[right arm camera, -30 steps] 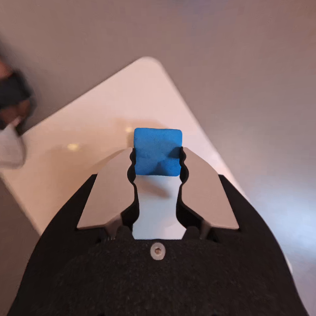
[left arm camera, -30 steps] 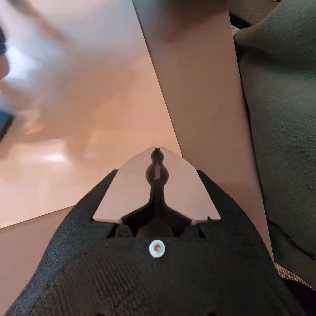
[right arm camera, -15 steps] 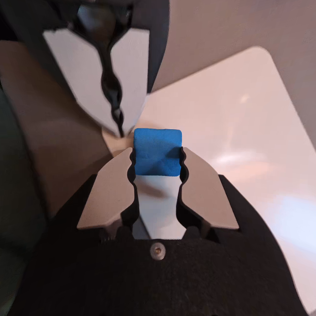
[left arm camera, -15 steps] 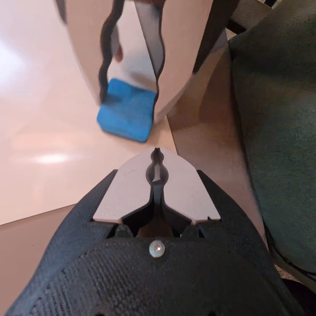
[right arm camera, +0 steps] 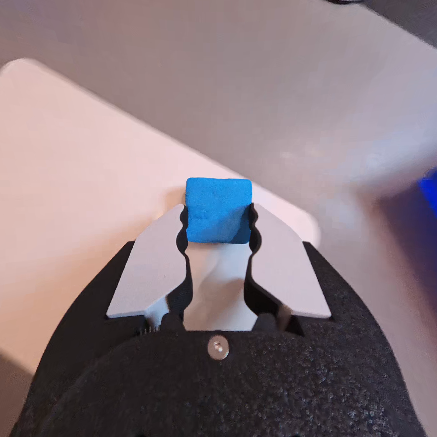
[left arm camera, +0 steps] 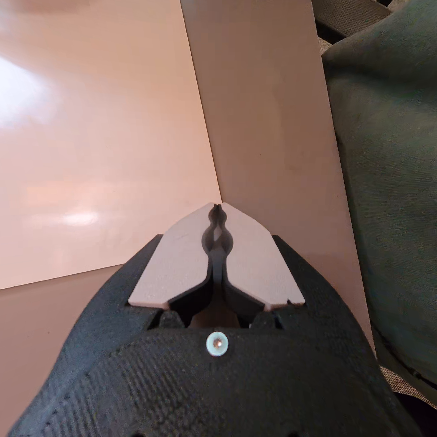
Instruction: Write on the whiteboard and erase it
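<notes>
The whiteboard lies flat on the table, blank and glossy, with no marks that I can see. My left gripper is shut and empty, its tips at the board's near right corner. My right gripper is shut on a blue eraser block and holds it over the whiteboard close to one rounded corner. I cannot tell whether the eraser touches the board. No marker shows clearly in either view.
The beige table runs beside the board. A dark green cloth fills the right side of the left wrist view, past the table edge. A blurred dark blue shape sits at the right edge of the right wrist view.
The right gripper swept with the eraser across the board, came close in front of the left gripper half a second ago, and has now moved out of its view. The left gripper stayed put.
</notes>
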A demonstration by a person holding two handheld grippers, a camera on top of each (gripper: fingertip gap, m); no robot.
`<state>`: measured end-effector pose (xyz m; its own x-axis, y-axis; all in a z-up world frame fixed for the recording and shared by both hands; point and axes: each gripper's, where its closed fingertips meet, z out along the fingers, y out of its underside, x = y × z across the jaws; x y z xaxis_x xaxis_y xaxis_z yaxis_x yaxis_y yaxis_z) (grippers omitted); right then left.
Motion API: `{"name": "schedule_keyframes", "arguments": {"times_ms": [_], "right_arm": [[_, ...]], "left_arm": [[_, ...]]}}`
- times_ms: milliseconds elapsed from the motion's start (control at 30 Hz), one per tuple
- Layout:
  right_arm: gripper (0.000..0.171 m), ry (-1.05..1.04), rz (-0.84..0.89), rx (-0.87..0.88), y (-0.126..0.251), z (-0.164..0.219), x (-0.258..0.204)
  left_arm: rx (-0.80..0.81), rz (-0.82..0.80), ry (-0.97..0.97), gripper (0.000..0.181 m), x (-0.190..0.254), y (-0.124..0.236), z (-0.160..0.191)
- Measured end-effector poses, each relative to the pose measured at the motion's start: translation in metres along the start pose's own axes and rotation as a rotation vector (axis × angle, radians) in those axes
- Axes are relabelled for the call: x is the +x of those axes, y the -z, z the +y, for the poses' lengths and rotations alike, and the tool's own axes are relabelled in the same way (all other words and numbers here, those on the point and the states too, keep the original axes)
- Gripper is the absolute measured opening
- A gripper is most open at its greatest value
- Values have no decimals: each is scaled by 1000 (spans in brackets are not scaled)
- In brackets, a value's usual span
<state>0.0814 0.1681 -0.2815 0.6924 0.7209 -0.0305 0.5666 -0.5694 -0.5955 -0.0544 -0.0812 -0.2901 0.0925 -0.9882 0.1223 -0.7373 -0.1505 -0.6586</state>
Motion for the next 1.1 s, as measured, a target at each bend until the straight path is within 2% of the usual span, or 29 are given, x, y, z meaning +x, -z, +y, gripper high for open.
{"name": "schedule_keyframes", "arguments": {"times_ms": [33,167,233,300,433,467,533,667,733,800,933,967,1033,1100], "right_arm": [[50,51,-42,-2,1,2,-27],[50,382,-291,6,9,21,-182],[50,486,-337,-15,12,25,-209],[50,387,-313,-14,0,9,-177],[50,79,-71,-22,-22,-28,-36],[50,30,-45,-23,-21,-27,-19],[50,87,-53,-19,-16,-19,-38],[50,377,-285,-22,16,31,-187],[50,464,-305,-32,34,56,-214],[50,348,-284,-33,41,63,-178],[50,-27,-3,-27,56,75,-6],[50,-89,28,-32,61,80,14],[50,-34,45,-47,62,83,0],[50,90,-58,-50,52,72,-68]], "left_arm": [[1,1,1,0,0,0,0],[5,11,15,0,-1,0,0],[3,12,16,0,-1,0,0],[7,14,15,0,-2,0,0],[18,11,29,0,-3,-1,0],[18,6,28,0,-3,-1,0],[15,-3,24,0,-4,-1,0],[11,5,29,0,-5,-1,0],[8,0,23,0,-5,-1,0],[4,-3,20,0,-5,-1,1],[-6,-16,12,0,-6,0,1],[-9,-22,11,0,-6,0,2],[-9,-27,15,0,-8,0,2],[-5,-20,27,0,-9,0,2]]}}
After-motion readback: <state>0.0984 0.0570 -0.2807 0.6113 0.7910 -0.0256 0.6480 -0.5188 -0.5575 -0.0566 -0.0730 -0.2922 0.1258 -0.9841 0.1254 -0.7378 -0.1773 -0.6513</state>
